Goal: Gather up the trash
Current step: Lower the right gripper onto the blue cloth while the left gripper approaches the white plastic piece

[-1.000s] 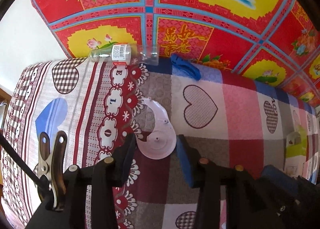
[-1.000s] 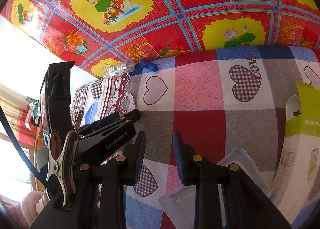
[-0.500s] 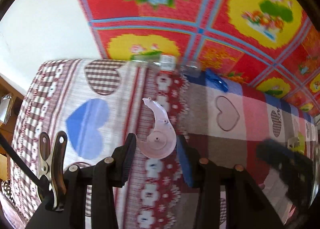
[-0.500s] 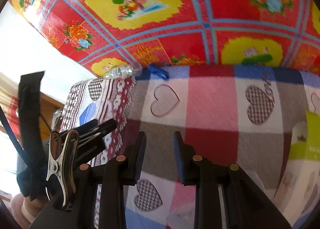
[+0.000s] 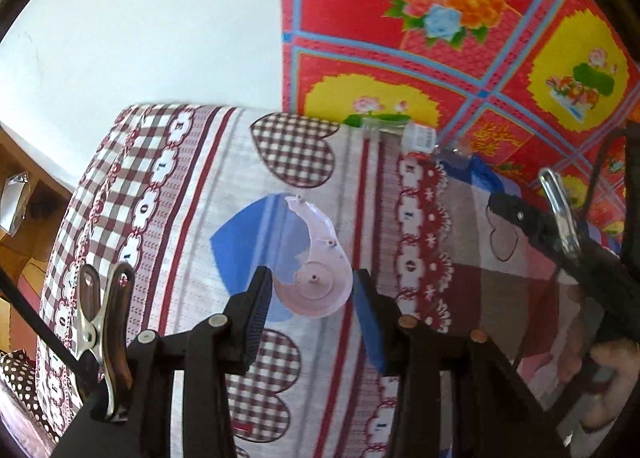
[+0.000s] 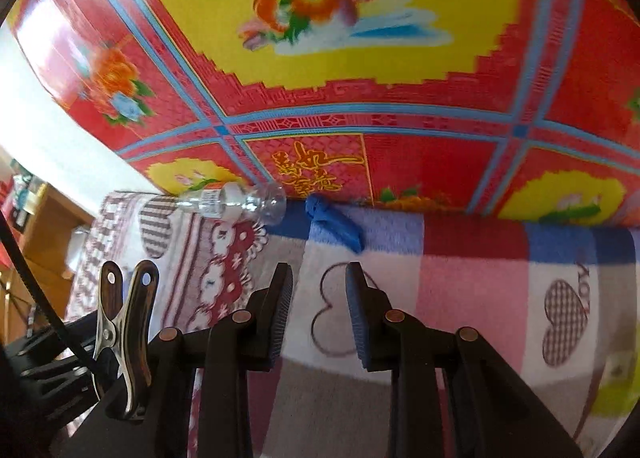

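A broken pale-pink plastic piece [image 5: 316, 278] is gripped by its round end between the part-open jaws of the left gripper [image 5: 310, 294], above the heart-patterned blanket [image 5: 192, 198]. The right gripper [image 6: 318, 290] is seen with its jaws a little apart and nothing between them. Ahead of it, a clear plastic bottle [image 6: 236, 200] and a crumpled blue scrap [image 6: 334, 220] lie on their sides against the red floral mat [image 6: 420, 142].

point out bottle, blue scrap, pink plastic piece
bottle [image 6: 216, 200]: right wrist view, on its label.
blue scrap [image 6: 334, 220]: right wrist view, mid-body.
pink plastic piece [image 5: 316, 286]: left wrist view, on its round disc part.
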### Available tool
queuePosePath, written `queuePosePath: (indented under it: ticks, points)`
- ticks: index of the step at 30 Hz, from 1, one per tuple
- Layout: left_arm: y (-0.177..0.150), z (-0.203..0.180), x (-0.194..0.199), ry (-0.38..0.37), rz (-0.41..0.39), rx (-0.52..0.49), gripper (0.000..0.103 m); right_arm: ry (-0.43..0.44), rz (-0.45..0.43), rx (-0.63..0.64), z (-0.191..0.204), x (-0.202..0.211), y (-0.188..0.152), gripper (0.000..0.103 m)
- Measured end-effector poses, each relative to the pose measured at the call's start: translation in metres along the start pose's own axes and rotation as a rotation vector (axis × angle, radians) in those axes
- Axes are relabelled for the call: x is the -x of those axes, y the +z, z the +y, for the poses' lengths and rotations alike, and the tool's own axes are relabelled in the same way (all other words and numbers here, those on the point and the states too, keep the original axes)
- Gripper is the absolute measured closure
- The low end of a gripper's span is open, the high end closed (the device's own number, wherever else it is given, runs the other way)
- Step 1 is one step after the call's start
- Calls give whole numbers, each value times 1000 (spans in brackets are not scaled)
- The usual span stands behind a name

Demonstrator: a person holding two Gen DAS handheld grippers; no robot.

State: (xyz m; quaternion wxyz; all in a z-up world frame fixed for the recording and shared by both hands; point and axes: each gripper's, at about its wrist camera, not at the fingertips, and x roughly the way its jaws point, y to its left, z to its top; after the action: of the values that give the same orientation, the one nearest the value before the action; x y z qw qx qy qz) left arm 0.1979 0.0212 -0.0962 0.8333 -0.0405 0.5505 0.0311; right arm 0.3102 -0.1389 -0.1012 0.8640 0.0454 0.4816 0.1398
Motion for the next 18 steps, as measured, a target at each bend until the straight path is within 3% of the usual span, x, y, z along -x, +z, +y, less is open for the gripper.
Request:
queuePosePath:
  ticks: [12, 18]
  points:
    - [-3, 24, -10, -18, 20, -2, 59, -93, -39, 80, 10, -26, 15, 75]
    - [1, 26, -11, -31, 27, -7, 59, -84, -44, 74, 22, -33, 20, 75]
